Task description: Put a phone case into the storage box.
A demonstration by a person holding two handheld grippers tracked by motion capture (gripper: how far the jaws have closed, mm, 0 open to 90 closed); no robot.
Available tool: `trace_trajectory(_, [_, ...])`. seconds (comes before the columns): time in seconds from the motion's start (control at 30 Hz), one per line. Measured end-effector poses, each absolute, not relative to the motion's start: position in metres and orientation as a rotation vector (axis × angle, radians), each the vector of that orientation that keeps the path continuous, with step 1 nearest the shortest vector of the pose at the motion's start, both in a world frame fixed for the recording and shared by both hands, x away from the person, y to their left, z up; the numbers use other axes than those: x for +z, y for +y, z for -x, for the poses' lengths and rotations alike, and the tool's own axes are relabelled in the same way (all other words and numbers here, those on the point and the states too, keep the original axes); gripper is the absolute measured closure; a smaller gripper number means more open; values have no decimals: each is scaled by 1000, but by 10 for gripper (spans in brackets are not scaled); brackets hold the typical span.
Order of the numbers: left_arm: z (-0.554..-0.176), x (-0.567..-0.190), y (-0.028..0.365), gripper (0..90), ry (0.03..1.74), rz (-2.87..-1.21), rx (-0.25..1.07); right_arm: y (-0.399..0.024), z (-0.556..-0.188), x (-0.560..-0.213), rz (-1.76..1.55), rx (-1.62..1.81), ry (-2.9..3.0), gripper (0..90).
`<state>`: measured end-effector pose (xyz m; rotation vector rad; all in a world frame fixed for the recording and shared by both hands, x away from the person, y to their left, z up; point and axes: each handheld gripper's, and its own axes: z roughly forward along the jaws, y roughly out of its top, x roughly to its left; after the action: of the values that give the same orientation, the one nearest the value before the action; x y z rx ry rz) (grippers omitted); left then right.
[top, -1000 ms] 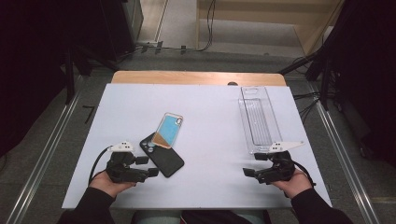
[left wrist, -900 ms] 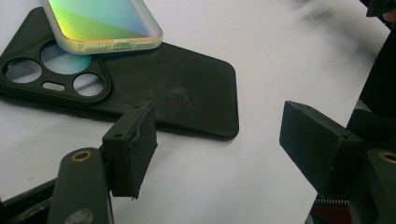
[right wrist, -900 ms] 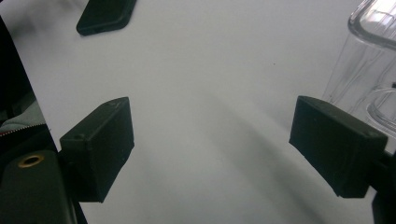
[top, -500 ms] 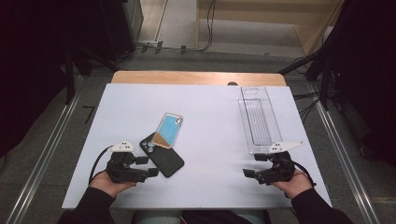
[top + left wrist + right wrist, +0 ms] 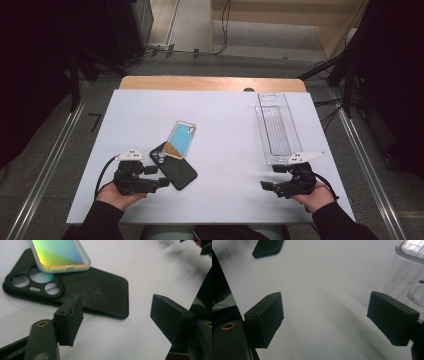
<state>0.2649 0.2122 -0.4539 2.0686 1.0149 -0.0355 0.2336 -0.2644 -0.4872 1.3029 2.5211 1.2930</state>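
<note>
the left gripper rests low on the white table sheet, its tips just beside the near end of the matte black phone case with round camera cut-outs. its jaws have just been opening a little further, and nothing sits between them: in the left gripper view the black case lies flat beyond the pads, untouched. otherwise the scene matches the earlier frames; neither hand has shifted. the iridescent blue-and-amber phone case with a clear rim lies across the black case's camera end, overlapping it. the right gripper sits at the sheet's near right, jaws spread wide on nothing, close to the near end of the long clear plastic tray. the widening probably readies the left gripper for a grasp on the black case, so the pick looks not yet begun.
</note>
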Motion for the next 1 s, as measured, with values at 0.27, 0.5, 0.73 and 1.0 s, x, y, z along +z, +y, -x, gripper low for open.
trace_trajectory(0.27, [-272,-447,212,0,1106,-2077,79,-265,-233,-487,-1308,1290,2515,120])
trace_trajectory(0.5, [-281,-442,211,0,1059,-2057,80,-266,-233,-487,-1311,1286,2513,120])
trace_trajectory(0.73, [-291,-441,204,0,1113,-2044,120,-267,-234,-487,-1316,1286,2511,120])
trace_trajectory(1.0, [-303,-439,199,5,1145,-2034,116,-267,-233,-487,-1319,1288,2509,120])
